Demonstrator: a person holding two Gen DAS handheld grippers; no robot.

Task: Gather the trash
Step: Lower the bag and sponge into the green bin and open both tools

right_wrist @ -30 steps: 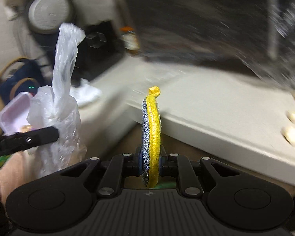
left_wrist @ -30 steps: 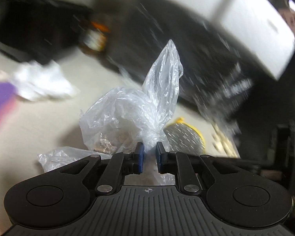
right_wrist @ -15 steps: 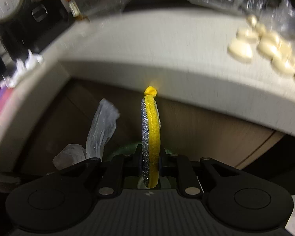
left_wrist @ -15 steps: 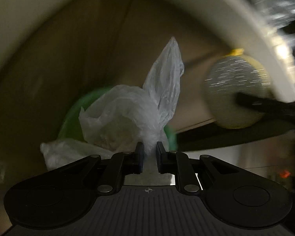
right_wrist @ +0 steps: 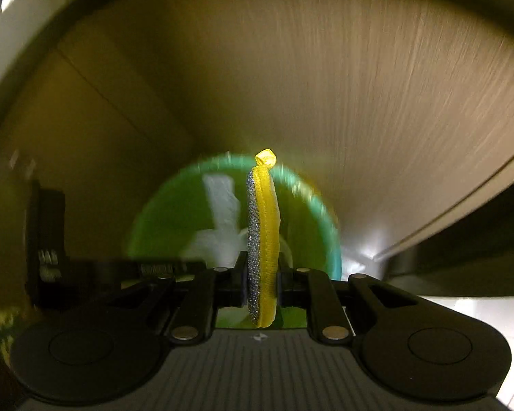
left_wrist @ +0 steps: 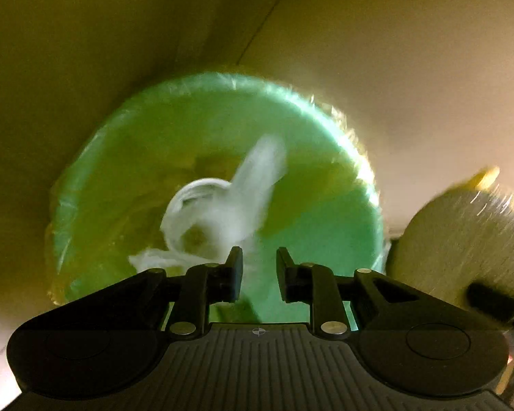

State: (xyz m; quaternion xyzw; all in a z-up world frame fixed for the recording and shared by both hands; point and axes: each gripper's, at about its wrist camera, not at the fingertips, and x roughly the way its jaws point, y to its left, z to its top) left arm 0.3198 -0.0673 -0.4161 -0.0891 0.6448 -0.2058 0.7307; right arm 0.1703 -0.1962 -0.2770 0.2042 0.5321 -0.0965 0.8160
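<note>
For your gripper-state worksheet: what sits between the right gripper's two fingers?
In the right wrist view, a yellow-and-silver scouring pad stands edge-on between the right gripper fingers, clamped over the green bin.

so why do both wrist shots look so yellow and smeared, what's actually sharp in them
Left wrist view: dim yellow-green cast, the plastic bag motion-smeared in the green bin, only the opening left tool crisp. Right wrist view: same murky light, streaked wood panel, bin blurred; the scrub pad clamped in the right tool stays sharp.
</note>
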